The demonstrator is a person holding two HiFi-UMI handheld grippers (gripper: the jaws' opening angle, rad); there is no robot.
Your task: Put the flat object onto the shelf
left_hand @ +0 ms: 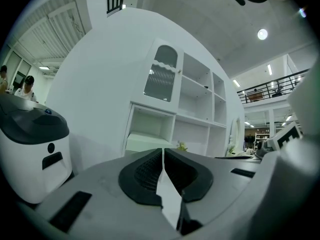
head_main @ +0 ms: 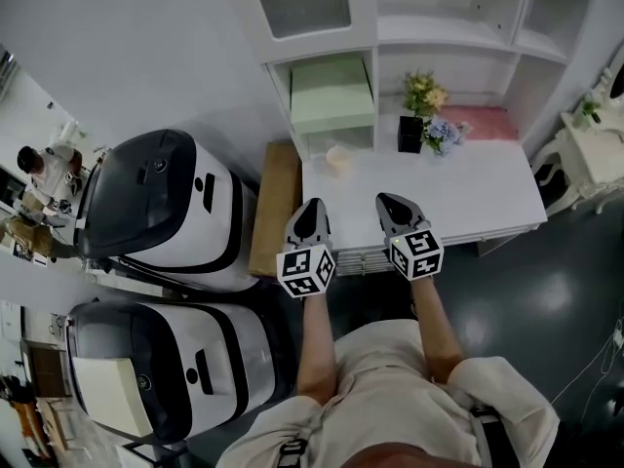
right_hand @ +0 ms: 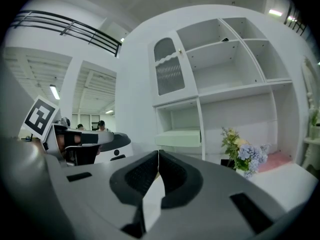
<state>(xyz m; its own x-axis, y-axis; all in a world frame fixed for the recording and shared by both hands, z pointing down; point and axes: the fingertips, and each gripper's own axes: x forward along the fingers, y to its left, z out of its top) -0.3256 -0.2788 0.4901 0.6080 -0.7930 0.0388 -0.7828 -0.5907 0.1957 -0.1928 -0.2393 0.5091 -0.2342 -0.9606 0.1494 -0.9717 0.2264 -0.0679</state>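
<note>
L gripper [head_main: 311, 209] & R gripper [head_main: 391, 203]: jaws pressed together, both empty, by white desk [head_main: 478, 188] edge.

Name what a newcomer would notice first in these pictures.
The left claw and right claw, each carrying a marker cube, are held side by side, shut and empty, at the white desk's front edge. Behind them a pale green box sits in the shelf unit's left cubby, flowers to its right. Two bulky black-and-white machines stand left of the desk.
</note>
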